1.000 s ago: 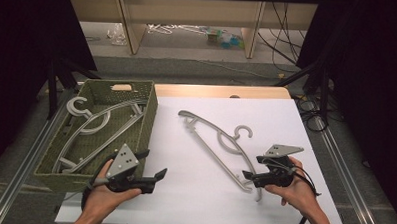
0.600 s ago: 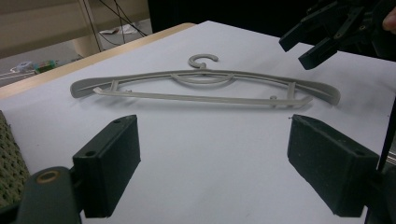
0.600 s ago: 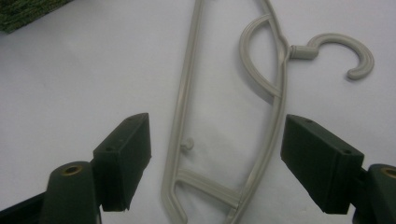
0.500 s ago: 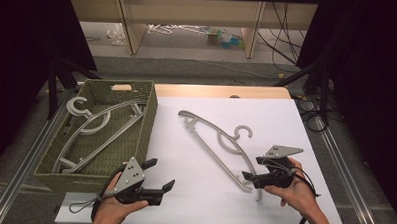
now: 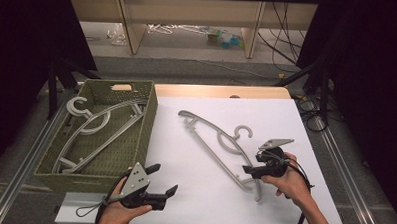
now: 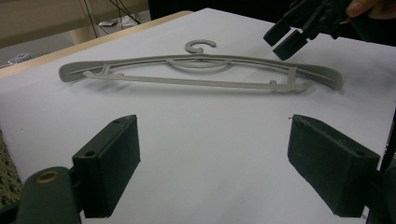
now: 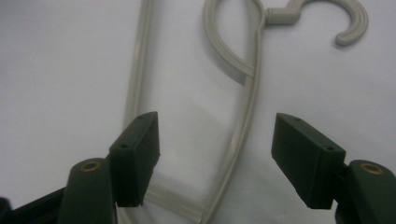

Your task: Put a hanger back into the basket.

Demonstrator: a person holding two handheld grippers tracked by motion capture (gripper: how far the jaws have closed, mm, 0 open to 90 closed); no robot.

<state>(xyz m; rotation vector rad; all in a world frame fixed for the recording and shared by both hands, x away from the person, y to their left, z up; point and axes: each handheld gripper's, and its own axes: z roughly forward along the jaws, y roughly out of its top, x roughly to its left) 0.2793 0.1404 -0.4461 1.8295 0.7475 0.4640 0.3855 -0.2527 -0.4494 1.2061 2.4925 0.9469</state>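
Note:
A grey plastic hanger (image 5: 220, 140) lies flat on the white table top, hook toward the right. My right gripper (image 5: 250, 166) hovers over its near end. In the right gripper view the hanger's bars (image 7: 247, 116) run between the jaws of my right gripper (image 7: 215, 154). Those jaws are open and have just been closing, with the pads off the plastic. My left gripper (image 5: 165, 178) is at the table's front left, its jaws having just opened wider, with nothing between them. From the left gripper view, my left gripper (image 6: 215, 172) faces the hanger (image 6: 201, 77) and the right gripper (image 6: 287, 39).
A green woven basket (image 5: 148, 125) stands at the table's left and holds more grey hangers (image 5: 93, 126). A wooden strip (image 5: 222, 91) edges the table's far side. Metal rails run along both sides. Shelves and clutter sit on the floor beyond.
My left hand has drawn toward the front edge and sunk lower, its jaws a little wider. The right gripper has edged over the hanger's near end and its jaws have narrowed.

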